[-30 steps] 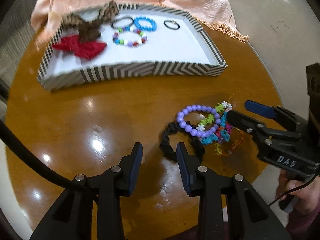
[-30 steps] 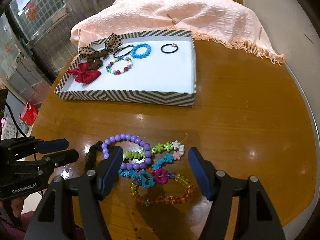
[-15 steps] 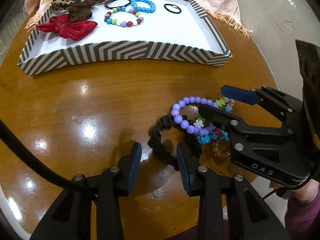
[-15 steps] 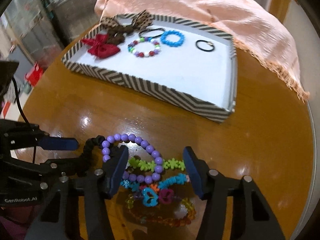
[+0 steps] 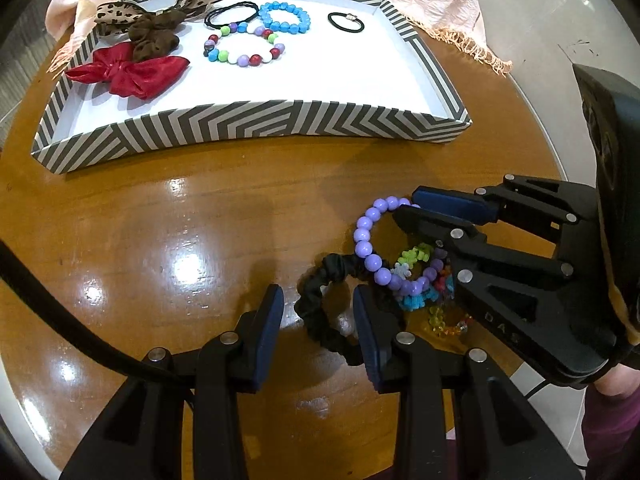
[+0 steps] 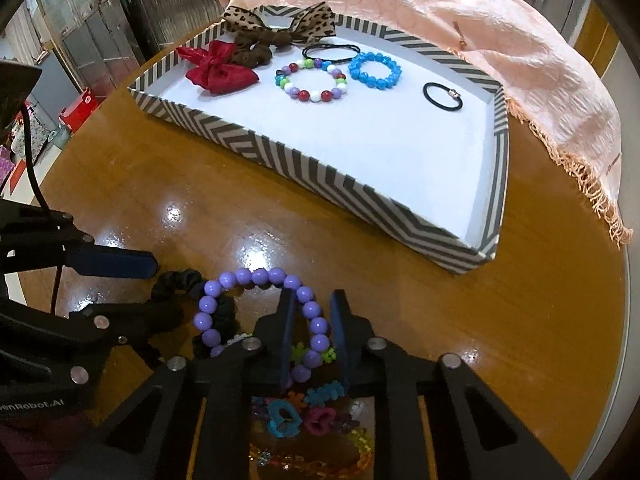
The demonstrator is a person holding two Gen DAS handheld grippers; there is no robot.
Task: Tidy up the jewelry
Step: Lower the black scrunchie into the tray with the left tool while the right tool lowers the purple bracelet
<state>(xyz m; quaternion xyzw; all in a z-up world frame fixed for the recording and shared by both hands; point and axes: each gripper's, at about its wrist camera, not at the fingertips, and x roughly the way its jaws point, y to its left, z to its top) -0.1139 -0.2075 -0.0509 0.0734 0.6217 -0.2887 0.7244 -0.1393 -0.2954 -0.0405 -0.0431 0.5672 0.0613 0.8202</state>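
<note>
Partly hidden, purple bead bracelet (image 6: 308, 312) between closing right gripper (image 6: 311, 312) jaws, contact unclear

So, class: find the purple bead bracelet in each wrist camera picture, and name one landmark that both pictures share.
Left wrist view: purple bead bracelet lies right of centre on the table, beside the black scrunchie.
Right wrist view: it sits low and centre, one side of it between the right gripper jaws, which are closing.
Shared landmark: the striped tray beyond it.
</note>
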